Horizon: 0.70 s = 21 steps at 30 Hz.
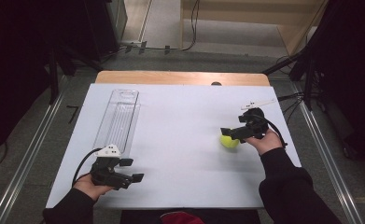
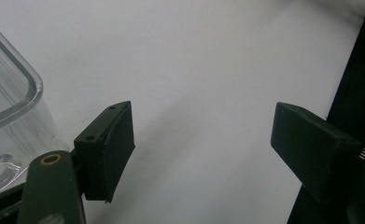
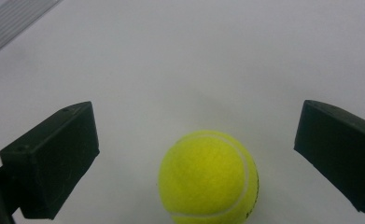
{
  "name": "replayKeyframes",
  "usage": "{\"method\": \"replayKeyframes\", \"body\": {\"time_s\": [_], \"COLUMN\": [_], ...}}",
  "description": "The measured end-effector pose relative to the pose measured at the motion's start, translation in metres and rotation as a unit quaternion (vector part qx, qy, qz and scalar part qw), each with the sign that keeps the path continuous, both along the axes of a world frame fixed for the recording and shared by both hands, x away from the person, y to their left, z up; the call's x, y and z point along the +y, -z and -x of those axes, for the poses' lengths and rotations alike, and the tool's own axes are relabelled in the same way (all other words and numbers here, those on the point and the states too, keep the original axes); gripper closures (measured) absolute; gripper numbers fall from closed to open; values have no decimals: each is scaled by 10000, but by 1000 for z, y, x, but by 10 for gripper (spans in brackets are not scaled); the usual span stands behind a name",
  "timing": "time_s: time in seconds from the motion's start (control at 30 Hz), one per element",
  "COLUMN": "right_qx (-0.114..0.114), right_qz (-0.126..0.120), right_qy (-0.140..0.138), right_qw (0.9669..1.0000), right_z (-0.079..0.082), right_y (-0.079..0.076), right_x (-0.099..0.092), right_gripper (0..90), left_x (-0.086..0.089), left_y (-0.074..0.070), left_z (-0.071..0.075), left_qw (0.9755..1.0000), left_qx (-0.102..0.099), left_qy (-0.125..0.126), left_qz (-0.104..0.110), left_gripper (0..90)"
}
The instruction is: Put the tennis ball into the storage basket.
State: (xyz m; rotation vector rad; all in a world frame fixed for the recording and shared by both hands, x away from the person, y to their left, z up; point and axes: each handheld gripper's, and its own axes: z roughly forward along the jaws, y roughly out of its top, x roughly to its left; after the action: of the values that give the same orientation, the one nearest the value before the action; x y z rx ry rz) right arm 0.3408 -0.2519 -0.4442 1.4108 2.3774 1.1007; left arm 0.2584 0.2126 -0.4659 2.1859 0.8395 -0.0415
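I counted two tools, one clear tray and one tennis ball on the white worktop (image 1: 180, 116).

At the lower left of the high view my left tool (image 1: 132, 170) lay released, its two black jaws spread wide over bare worktop with nothing between them. Just above it, running toward the upper left of the frame, stood the clear tray (image 1: 117, 119), long and narrow; its see-through walls were hard to make out against the white. In the left gripper view, one rounded corner of that tray (image 2: 12, 107) came in at the left edge and the rest was cut off, and my left tool (image 2: 203, 149) gaped over plain white surface.

Right of centre in the high view sat the tennis ball (image 1: 229, 141), bright yellow-green, resting on the worktop, partly covered by my right tool (image 1: 231, 132), which hovered over it. In the right gripper view the tennis ball (image 3: 208, 177) sat low in the middle, fuzzy, with a pale curved seam; its bottom was cut off by the frame edge. My right tool (image 3: 196, 158) was released, one jaw on each side of the ball and both clear of it.
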Motion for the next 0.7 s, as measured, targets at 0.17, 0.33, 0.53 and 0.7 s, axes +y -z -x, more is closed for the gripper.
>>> {"method": "replayKeyframes", "body": {"time_s": [0.17,0.33,0.53,0.7], "right_qx": [22,44,100,134], "right_qz": [14,-9,39,85], "right_qy": [-22,-19,-21,124], "right_qw": [10000,10000,9999,9998], "right_z": [0,0,1,1], "right_y": [3,8,17,20], "right_x": [-1,-2,-1,1], "right_gripper": [0,0,0,0], "left_x": [0,0,0,0], "left_y": [0,0,0,0], "left_z": [0,1,1,1], "left_qw": [10000,10000,10000,10000], "left_qx": [13,3,-1,8], "left_qy": [35,27,19,29], "left_qz": [-1,12,15,10], "left_gripper": [221,221,221,221]}}
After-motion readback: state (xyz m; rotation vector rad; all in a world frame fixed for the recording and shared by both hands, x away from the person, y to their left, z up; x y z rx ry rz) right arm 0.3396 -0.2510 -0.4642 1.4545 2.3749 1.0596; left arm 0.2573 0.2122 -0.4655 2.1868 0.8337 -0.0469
